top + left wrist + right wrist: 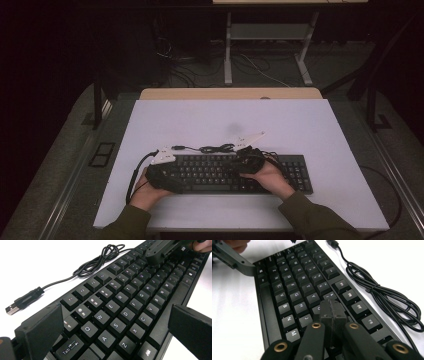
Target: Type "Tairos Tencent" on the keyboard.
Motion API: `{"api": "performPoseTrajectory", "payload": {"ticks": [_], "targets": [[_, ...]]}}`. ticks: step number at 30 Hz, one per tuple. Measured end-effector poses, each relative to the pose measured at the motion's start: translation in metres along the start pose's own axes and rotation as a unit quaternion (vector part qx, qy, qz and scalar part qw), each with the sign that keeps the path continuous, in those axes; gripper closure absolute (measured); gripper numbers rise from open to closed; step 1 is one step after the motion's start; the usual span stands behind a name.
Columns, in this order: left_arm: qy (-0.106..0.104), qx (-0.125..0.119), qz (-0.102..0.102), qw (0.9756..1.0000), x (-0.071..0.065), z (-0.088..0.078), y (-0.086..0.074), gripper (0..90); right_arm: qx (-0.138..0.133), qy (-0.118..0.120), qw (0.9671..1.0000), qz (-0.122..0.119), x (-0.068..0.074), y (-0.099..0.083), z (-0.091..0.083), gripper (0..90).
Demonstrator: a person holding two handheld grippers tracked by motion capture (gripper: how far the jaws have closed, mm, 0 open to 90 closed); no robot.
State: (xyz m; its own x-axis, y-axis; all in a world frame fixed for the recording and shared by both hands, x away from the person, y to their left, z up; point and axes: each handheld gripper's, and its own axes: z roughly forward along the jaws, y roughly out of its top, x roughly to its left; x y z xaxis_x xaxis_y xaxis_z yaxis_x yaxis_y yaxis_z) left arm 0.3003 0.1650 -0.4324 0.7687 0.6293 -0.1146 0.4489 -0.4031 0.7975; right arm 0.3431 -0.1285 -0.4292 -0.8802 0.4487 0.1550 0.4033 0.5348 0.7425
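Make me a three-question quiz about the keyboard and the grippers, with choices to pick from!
1. Where does the cable lie?
A. behind the keyboard
B. on the keys
C. on the floor

2. What colour is the keyboard?
A. white
B. black
C. red

3. How do the right gripper's jaws stand?
A. wide apart
B. shut on the cable
C. shut together

Answers: 1 A, the high view shows it coiled on the table past the far edge. 2 B, keys and frame are black. 3 C, the right gripper view shows the pads pressed together above the keys.

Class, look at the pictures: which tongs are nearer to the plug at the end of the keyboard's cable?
Left. The left tongs sit just below the plug; the right tongs are farther along the keyboard.
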Motion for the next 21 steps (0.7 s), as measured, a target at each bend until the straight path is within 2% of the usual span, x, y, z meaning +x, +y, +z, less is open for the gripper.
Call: {"api": "performPoseTrajectory", "payload": {"ticks": [21], "targets": [[-0.001, 0.003, 0.003, 1.0, 0.0002, 0.0001, -0.0001, 0.0, 0.018, 0.006, 0.9998, -0.006, 0.0015, -0.0008, 0.0059, 89.2]]}}
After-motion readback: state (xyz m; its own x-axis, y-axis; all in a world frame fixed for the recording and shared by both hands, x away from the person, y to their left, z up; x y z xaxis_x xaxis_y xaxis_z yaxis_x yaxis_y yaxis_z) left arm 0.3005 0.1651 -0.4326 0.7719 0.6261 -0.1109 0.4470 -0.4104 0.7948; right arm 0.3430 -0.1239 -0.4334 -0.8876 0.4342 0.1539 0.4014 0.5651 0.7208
